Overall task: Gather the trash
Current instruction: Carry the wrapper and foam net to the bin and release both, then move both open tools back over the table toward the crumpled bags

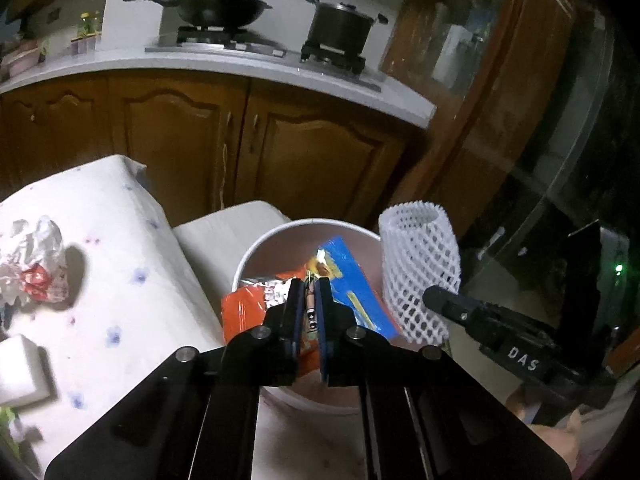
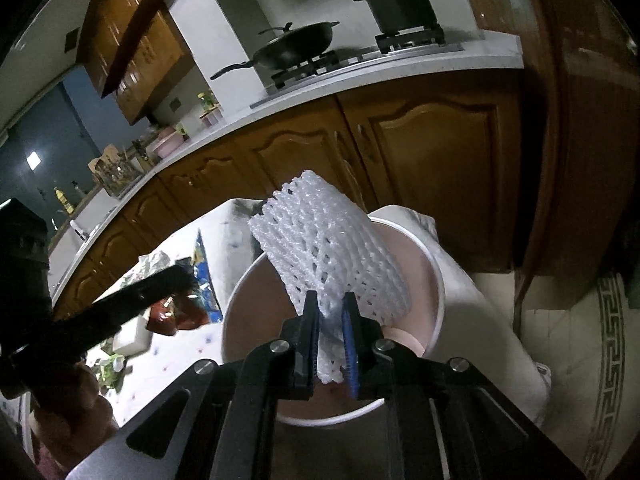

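My left gripper (image 1: pixel 307 300) is shut on snack wrappers, an orange one (image 1: pixel 244 312) and a blue one (image 1: pixel 352 280), and holds them over the white round bin (image 1: pixel 256 248). My right gripper (image 2: pixel 331 312) is shut on a white foam fruit net (image 2: pixel 324 248) and holds it over the same bin (image 2: pixel 438 280). The net (image 1: pixel 420 268) and the right gripper (image 1: pixel 480 320) also show at the right of the left wrist view. The left gripper (image 2: pixel 120 304) shows at the left of the right wrist view.
A table with a white flowered cloth (image 1: pixel 120 260) stands left of the bin. On it lie a crumpled white and red wrapper (image 1: pixel 34 264), a white block (image 1: pixel 20 372) and more wrappers (image 2: pixel 168 312). Wooden cabinets (image 1: pixel 240 152) and a stove with a wok (image 1: pixel 220 8) and pot (image 1: pixel 340 24) stand behind.
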Tool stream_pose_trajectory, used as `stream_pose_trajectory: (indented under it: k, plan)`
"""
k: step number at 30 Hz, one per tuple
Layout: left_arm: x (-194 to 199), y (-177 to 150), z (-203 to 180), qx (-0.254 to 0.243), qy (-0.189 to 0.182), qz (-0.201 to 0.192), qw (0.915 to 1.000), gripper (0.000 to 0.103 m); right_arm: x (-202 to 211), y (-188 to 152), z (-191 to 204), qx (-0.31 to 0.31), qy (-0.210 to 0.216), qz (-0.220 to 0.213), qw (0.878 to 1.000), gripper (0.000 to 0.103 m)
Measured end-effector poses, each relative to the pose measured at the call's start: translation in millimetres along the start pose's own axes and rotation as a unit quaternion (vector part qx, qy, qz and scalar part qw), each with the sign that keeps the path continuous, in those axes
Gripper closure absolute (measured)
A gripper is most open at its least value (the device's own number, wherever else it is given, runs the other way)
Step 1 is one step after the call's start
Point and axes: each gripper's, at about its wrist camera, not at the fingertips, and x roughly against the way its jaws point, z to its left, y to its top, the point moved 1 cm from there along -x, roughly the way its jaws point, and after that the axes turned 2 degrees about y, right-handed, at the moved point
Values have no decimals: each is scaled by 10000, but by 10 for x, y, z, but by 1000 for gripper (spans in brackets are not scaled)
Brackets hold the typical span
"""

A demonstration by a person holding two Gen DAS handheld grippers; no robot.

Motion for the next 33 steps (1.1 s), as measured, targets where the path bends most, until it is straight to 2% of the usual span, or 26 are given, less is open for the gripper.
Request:
stream_pose_trajectory:
  k: [1, 3, 5, 6, 7, 14, 18, 19, 22, 25, 27, 33]
  plan:
    - [-31, -7, 1, 2, -13, 45, 10000, 93, -7, -4, -25, -45, -5, 17, 10000, 89]
    - [-67, -18, 1, 15, 5, 97, 10000, 80, -29, -15, -78, -146, -46, 68, 9999, 85]
    - [-76, -27, 9, 34, 20, 101, 9999, 69, -52, -12, -125, -236, -21, 110, 9997, 64]
    - [-74, -33, 13, 41, 56, 96, 9999, 67, -54, -14, -145, -289, 16, 106, 9995, 60]
    - [-65, -40, 20, 49, 77, 84, 9999, 67, -57, -16, -154, -309, 38, 106, 9995, 56]
    - [95, -60, 129, 258, 97, -2, 9996, 67, 4, 5, -119, -290, 42, 7, 9996, 56]
    - [273, -103, 212, 336, 199, -103, 9992, 61, 67, 5, -37, -253, 82, -39, 9996, 56]
    - [296, -100, 236, 357, 221, -117, 9990, 61, 83, 10, -24, -252, 95, -55, 9996, 51]
    - [448, -154, 320, 449, 278, -175, 9984, 61, 165, -2, 42, -256, 134, -174, 9994, 26]
    - [611, -210, 404, 499, 380, -252, 9977, 61, 227, -18, 113, -280, 223, -244, 9991, 23]
    - [731, -259, 482, 550, 469, -306, 9969, 56, 253, -35, 157, -312, 298, -264, 9987, 23]
    - [1020, -410, 695, 710, 652, -406, 9945, 56, 303, -108, 374, -241, 462, -275, 9983, 19]
